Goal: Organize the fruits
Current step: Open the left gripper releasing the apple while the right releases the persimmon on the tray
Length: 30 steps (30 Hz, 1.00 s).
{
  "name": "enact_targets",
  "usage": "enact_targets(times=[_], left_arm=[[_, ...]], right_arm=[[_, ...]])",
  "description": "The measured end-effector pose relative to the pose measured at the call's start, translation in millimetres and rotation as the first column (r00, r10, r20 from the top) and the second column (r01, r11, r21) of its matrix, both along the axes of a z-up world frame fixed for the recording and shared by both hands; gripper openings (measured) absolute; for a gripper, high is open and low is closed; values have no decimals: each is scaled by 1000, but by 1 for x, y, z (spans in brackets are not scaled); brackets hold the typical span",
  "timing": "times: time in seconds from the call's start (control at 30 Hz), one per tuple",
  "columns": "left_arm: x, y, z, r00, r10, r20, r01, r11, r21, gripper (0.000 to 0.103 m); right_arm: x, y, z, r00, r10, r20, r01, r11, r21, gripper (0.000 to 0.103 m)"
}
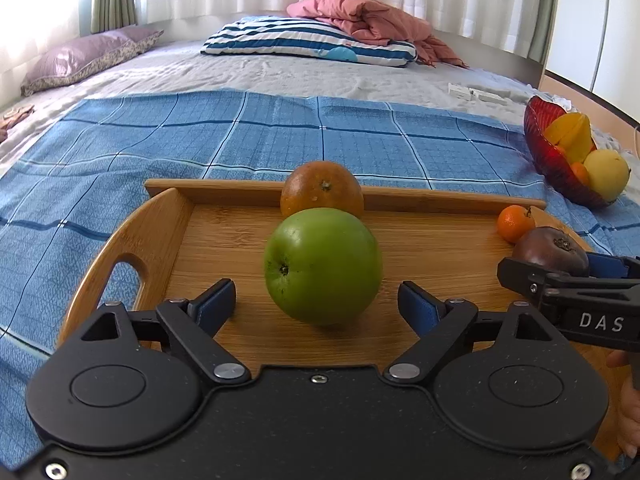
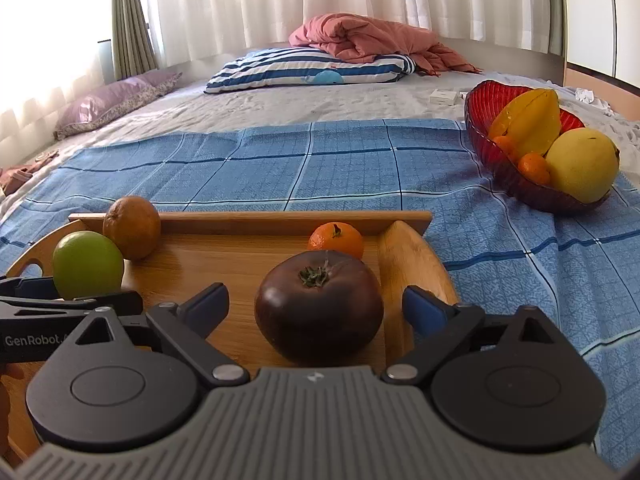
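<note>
A wooden tray [image 1: 224,240] [image 2: 248,256] lies on a blue checked cloth. On it rest a green apple [image 1: 322,266] [image 2: 88,264], a brownish orange [image 1: 322,194] [image 2: 132,226], a small tangerine [image 1: 515,223] [image 2: 336,240] and a dark purple tomato-like fruit [image 1: 550,250] [image 2: 318,304]. My left gripper [image 1: 316,302] stands open, the apple sitting between its blue pads without contact. My right gripper [image 2: 316,306] [image 1: 560,276] is open too, its pads apart on either side of the dark fruit.
A red glass bowl [image 2: 486,102] [image 1: 536,136] at the right holds a starfruit, a yellow pear-like fruit and small oranges. Behind lie a striped pillow [image 2: 312,68], a pink quilt, a purple pillow and small white boxes [image 2: 442,97] on the bed.
</note>
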<state>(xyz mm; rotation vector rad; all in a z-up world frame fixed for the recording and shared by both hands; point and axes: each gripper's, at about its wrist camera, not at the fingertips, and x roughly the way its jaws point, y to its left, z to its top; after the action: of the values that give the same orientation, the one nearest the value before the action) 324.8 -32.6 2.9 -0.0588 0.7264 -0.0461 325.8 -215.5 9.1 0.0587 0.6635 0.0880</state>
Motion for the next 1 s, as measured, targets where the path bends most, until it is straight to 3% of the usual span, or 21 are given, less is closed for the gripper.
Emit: enact_targets(times=[0.4,1.0], left_arm=[[-33,11,10,999,-20,-46,17,997,-71,91],[-149,10,45,984,-94,148,106,992,-69,93]], right_arm=[[-31,-3,14,1000,4,5,-4,1000,-16,103],[-142,-14,27,986,23,164,-37,996,86,103]])
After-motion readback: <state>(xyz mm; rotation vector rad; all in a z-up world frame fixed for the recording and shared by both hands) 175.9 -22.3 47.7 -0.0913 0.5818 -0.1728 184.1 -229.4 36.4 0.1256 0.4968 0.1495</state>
